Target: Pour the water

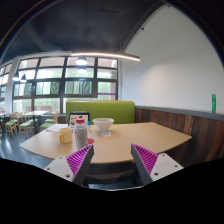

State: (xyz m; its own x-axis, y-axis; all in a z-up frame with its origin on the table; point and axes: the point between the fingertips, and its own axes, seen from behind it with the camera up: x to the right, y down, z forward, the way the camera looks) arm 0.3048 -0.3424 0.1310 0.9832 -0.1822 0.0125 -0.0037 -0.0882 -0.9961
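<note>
Beyond the open, empty fingers [112, 160], a bottle [81, 133] stands on the desk [125, 145]. Approach level, centre on it.

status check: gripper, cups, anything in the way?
Gripper open, empty, short of the table. White bowl, yellow cup and clear glass sit beyond the fingers. Nothing between gripper and cups.

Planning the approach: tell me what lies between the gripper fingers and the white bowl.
In the gripper view, only bare tabletop lies between the open gripper and the white bowl.
</note>
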